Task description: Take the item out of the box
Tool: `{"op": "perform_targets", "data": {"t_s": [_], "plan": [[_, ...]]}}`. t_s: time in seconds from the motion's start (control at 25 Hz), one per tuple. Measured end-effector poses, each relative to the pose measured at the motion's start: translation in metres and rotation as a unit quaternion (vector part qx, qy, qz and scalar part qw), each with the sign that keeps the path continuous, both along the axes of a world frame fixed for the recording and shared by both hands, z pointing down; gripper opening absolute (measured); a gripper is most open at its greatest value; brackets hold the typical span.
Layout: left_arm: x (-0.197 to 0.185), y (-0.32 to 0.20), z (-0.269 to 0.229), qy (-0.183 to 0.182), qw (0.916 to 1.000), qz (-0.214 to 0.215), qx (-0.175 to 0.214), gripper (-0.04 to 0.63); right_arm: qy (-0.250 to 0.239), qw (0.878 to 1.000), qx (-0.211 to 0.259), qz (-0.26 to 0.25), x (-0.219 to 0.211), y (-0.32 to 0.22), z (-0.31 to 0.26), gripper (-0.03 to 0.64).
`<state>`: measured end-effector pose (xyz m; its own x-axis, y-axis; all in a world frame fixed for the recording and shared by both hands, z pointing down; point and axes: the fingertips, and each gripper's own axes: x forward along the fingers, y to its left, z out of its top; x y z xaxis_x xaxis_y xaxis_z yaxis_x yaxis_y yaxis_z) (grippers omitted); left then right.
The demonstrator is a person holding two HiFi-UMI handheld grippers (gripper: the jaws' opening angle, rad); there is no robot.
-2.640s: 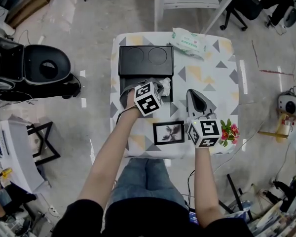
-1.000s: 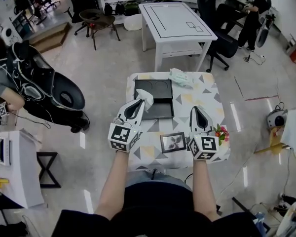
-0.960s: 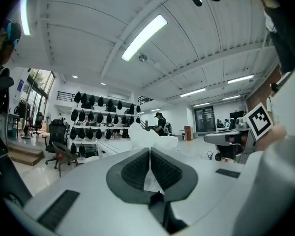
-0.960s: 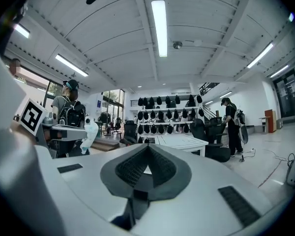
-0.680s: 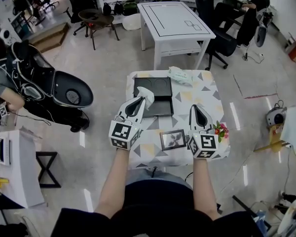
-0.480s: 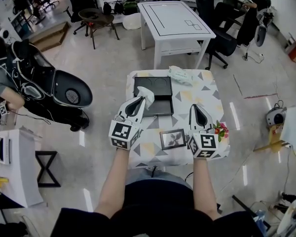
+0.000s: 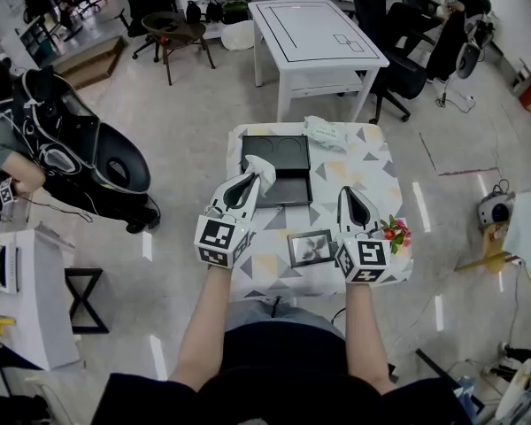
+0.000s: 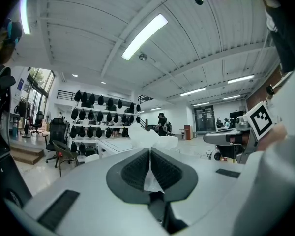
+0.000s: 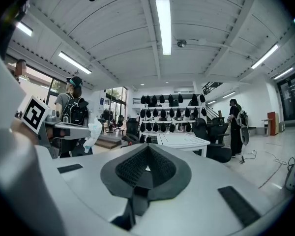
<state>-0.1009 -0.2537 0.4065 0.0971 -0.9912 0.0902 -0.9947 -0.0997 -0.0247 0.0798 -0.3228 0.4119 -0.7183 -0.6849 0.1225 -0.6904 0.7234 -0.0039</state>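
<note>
The left gripper [image 7: 250, 178], seen down in the black box [image 7: 288, 193] moments ago, has been raised with its jaws clamped on the white wad [image 7: 262, 168], now held above the box, so removal is judged nearly done; the right gripper [image 7: 350, 194] is closed, empty.

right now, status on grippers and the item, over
Left gripper shut on white crumpled item. Item held up, out of black box. Right gripper shut, empty. Nothing in the way.
</note>
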Motion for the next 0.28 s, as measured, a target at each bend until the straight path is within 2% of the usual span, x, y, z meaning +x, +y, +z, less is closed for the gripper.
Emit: {"op": "perform_targets", "data": {"t_s": [0.28], "plan": [[0.0006, -0.0039, 0.0031, 0.001, 1.0000, 0.003, -0.002, 0.025, 0.000, 1.000, -0.001, 0.002, -0.0002, -0.0028, 0.0007, 0.000]]}}
